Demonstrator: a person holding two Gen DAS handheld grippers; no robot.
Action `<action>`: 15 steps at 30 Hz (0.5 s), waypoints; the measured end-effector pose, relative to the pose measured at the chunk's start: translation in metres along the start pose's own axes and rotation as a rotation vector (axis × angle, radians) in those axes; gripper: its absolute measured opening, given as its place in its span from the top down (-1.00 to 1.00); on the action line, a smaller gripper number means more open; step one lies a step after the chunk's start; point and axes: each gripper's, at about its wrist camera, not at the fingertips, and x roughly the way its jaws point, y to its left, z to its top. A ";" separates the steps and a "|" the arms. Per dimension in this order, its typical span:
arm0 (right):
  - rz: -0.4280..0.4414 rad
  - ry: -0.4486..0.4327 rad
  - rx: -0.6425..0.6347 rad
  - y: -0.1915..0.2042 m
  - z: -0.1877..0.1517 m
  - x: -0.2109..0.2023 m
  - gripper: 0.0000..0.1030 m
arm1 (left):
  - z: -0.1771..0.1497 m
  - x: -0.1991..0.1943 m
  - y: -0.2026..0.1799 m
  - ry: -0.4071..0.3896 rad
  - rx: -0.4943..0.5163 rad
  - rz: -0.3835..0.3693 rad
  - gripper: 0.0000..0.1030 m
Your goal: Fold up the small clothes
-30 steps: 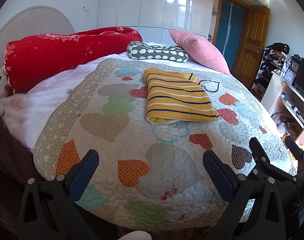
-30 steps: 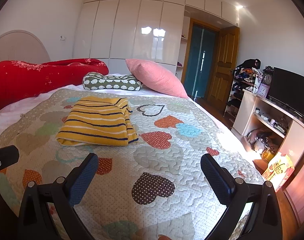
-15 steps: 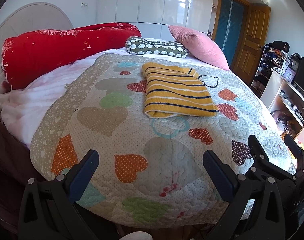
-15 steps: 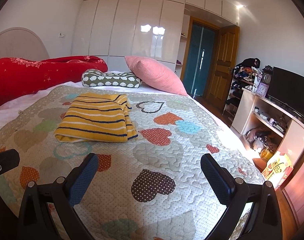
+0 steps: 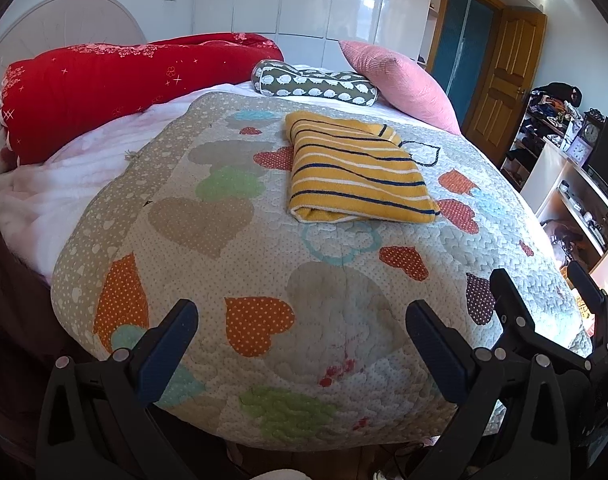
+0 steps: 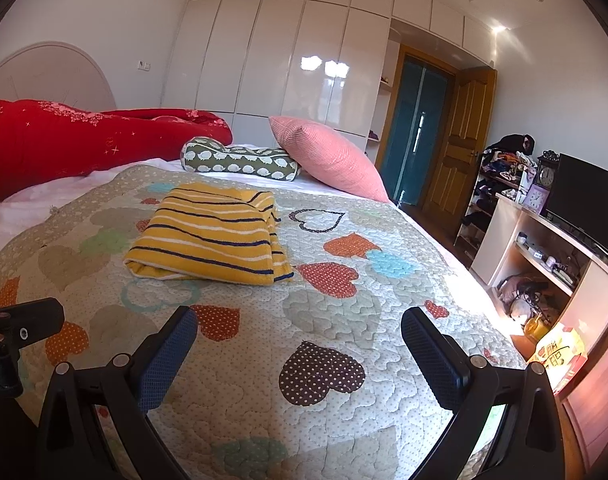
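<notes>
A yellow garment with navy and white stripes point(image 5: 354, 170) lies folded into a neat rectangle on the heart-patterned quilt point(image 5: 239, 264); it also shows in the right wrist view point(image 6: 213, 240). My left gripper point(image 5: 301, 354) is open and empty, held above the quilt's near edge, well short of the garment. My right gripper point(image 6: 297, 354) is open and empty, over the quilt to the garment's right. The right gripper's fingers point(image 5: 516, 312) show at the right edge of the left wrist view.
A red duvet point(image 5: 115, 80), a green bolster point(image 5: 316, 86) and a pink pillow point(image 5: 400, 76) lie at the bed's head. A white TV cabinet point(image 6: 552, 264) with a television point(image 6: 588, 204) and a wooden door point(image 6: 462, 148) stand to the right of the bed.
Both grippers have drawn back slightly from the bed, staying open. The folded garment has not moved.
</notes>
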 end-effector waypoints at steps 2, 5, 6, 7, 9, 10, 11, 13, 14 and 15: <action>0.005 0.000 -0.008 0.002 -0.001 0.000 -0.99 | -0.001 0.001 0.001 0.005 -0.008 -0.010 -1.00; 0.029 0.013 -0.012 0.003 -0.004 0.002 -0.99 | -0.003 0.004 0.002 0.024 -0.026 -0.035 -1.00; 0.035 0.023 -0.013 0.004 -0.005 0.003 -0.99 | -0.004 0.005 0.002 0.032 -0.027 -0.038 -1.00; 0.042 0.034 -0.016 0.004 -0.005 0.004 -0.99 | -0.005 0.006 0.001 0.038 -0.022 -0.036 -1.00; 0.050 0.048 -0.021 0.005 -0.006 0.006 -0.99 | -0.006 0.008 -0.002 0.045 -0.009 -0.024 -1.00; 0.054 0.054 -0.024 0.006 -0.007 0.007 -0.99 | -0.007 0.009 -0.003 0.047 -0.005 -0.018 -1.00; 0.054 0.060 -0.028 0.007 -0.008 0.007 -0.99 | -0.007 0.009 -0.004 0.051 -0.002 -0.016 -1.00; 0.056 0.068 -0.030 0.008 -0.009 0.009 -0.99 | -0.007 0.011 -0.004 0.058 -0.002 -0.017 -1.00; 0.061 0.076 -0.030 0.008 -0.010 0.011 -0.99 | -0.007 0.011 -0.004 0.060 -0.001 -0.015 -1.00; 0.064 0.085 -0.028 0.008 -0.011 0.012 -0.99 | -0.007 0.012 -0.005 0.060 0.001 -0.012 -1.00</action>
